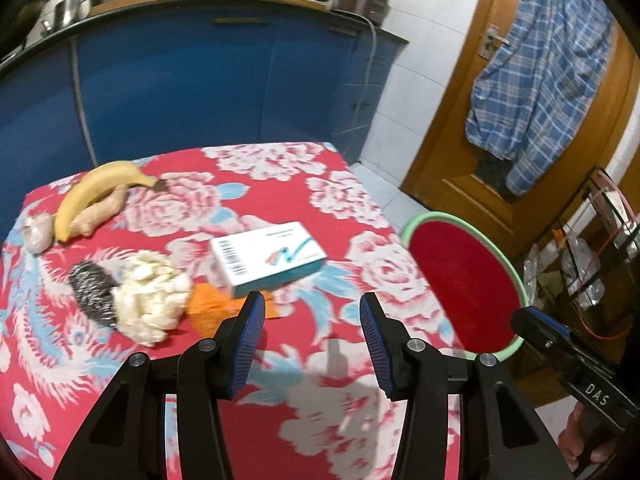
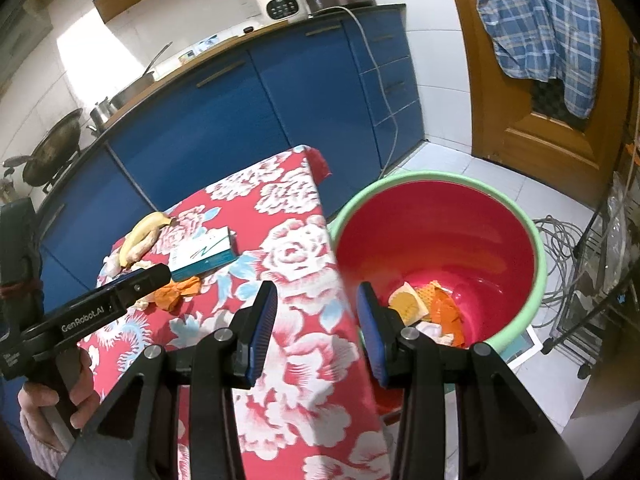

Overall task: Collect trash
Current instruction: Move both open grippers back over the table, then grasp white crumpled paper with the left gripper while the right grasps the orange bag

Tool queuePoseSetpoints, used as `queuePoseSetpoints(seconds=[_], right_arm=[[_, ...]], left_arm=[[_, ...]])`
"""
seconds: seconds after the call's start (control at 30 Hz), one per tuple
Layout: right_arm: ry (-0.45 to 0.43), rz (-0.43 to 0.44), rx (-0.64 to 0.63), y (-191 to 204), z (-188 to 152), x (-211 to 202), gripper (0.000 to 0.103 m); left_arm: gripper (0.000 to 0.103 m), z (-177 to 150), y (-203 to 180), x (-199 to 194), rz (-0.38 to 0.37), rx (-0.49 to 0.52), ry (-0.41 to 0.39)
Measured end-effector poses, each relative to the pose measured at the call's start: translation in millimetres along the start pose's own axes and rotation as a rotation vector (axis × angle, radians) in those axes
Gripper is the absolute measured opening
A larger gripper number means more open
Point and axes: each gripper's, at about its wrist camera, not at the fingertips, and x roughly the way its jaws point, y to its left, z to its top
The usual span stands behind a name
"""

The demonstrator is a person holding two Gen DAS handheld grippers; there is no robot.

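Both claws partly open and empty above the flowered tabletop [image 1: 320, 184], trash not yet all collected.

Left claw [image 1: 312, 336] and right claw [image 2: 316, 322] held nothing between their pads. Near the left claw lay an orange wrapper [image 1: 208, 304], a white crumpled wad [image 1: 154, 296] and a box [image 1: 268, 258]; farther, a banana [image 1: 96, 192]. Some scraps already lay in the red bucket [image 2: 536, 240] beside the tabletop. I judged the soft wrapper could slip from the pads, or the banana be taken by mistake. Readable: "GenRobot.AI" and "DAS" on the claws; the box print was blurred.
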Motion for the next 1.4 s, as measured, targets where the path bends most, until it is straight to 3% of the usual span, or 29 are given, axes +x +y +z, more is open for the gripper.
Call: queuePoseSetpoints(seconds=[0.6, 1.0, 1.3, 1.4], right_arm=[[0.051, 0.019, -0.074, 53.1, 1.6, 29.8, 0.043], [0.094, 0.025, -0.106, 78.2, -0.7, 54.4, 0.043], [0.111, 0.004, -0.120, 93.6, -1.5, 64.5, 0.043], [0.117, 0.001, -0.128, 102.0, -2.7, 67.9, 0.043]], left_arm=[[0.051, 5.5, 80.8, 3.9, 0.124, -0.078, -0.007], [0.056, 6.1, 100.4, 23.5, 0.169, -0.076, 0.015], [0.055, 7.3, 112.9, 31.3, 0.128, -0.095, 0.017], [0.050, 5.4, 117.3, 34.4, 0.111, -0.100, 0.022]])
